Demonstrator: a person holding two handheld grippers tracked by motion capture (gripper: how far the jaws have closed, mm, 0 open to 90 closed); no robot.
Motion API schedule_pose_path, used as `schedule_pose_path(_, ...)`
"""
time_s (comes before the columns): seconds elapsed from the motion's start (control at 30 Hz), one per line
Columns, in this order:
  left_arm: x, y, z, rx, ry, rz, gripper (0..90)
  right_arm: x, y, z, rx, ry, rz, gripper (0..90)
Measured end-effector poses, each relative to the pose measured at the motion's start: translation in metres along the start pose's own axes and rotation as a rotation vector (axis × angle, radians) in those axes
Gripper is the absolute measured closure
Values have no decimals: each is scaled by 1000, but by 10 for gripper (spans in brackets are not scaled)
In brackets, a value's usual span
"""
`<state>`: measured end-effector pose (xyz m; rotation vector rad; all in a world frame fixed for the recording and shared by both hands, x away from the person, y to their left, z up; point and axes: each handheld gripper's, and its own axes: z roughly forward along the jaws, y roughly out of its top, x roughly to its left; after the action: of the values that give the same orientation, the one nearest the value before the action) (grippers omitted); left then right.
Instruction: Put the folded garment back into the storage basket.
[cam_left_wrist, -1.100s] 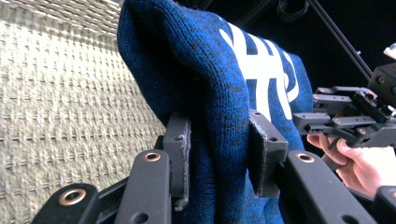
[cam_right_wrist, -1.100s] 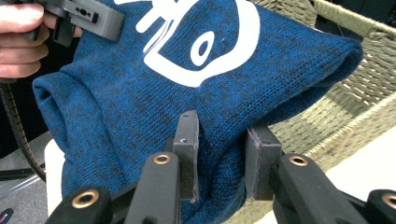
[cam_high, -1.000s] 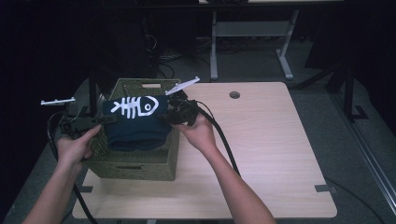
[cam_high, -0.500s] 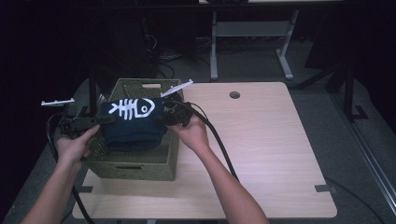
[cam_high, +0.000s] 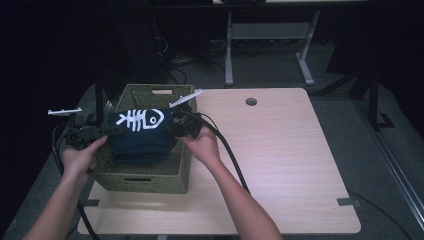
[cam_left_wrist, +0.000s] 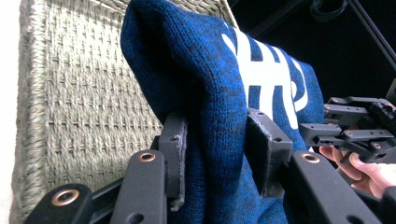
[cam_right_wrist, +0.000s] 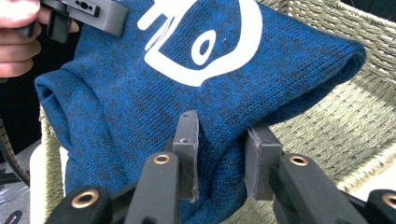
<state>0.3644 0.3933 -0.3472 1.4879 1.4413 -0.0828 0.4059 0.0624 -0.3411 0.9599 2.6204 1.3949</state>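
A folded dark blue knitted sweater (cam_high: 140, 142) with a white fish-skeleton print hangs between my two grippers, over the open green woven basket (cam_high: 142, 180). My left gripper (cam_high: 106, 131) pinches its left edge and my right gripper (cam_high: 173, 131) its right edge. In the left gripper view the jaws (cam_left_wrist: 215, 140) press a thick fold of sweater (cam_left_wrist: 210, 70), with the basket's weave (cam_left_wrist: 84, 93) behind. In the right gripper view the jaws (cam_right_wrist: 223, 140) clamp another fold of the sweater (cam_right_wrist: 140, 107), above the basket (cam_right_wrist: 336, 116). The sweater's lower part dips inside the basket.
The basket stands at the left end of a light wooden table (cam_high: 290, 155) with a round cable hole (cam_high: 251, 101). Black cables trail from both grippers toward the front edge. A metal stand (cam_high: 265, 32) is on the dark floor beyond the table.
Both grippers and the sweater have come down a little and slightly left, so the sweater sits lower in the basket. Both grips are unchanged.
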Motion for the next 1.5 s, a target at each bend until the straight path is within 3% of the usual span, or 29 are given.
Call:
schedule_pose_path(0.57,8,-1,11,35,36,-10,609,-5,-9,14,49,-6,13,692)
schedule_pose_path(0.83,10,-1,13,46,50,-13,595,-3,-9,17,62,-20,-8,691)
schedule_pose_path(1.33,8,1,13,53,74,19,591,4,-9,17,95,-55,-48,680)
schedule_pose_path(1.43,7,2,12,39,117,38,560,5,-8,17,96,-54,-49,623)
schedule_pose_path(1.5,7,3,9,14,152,52,538,7,-7,17,102,-83,-63,562)
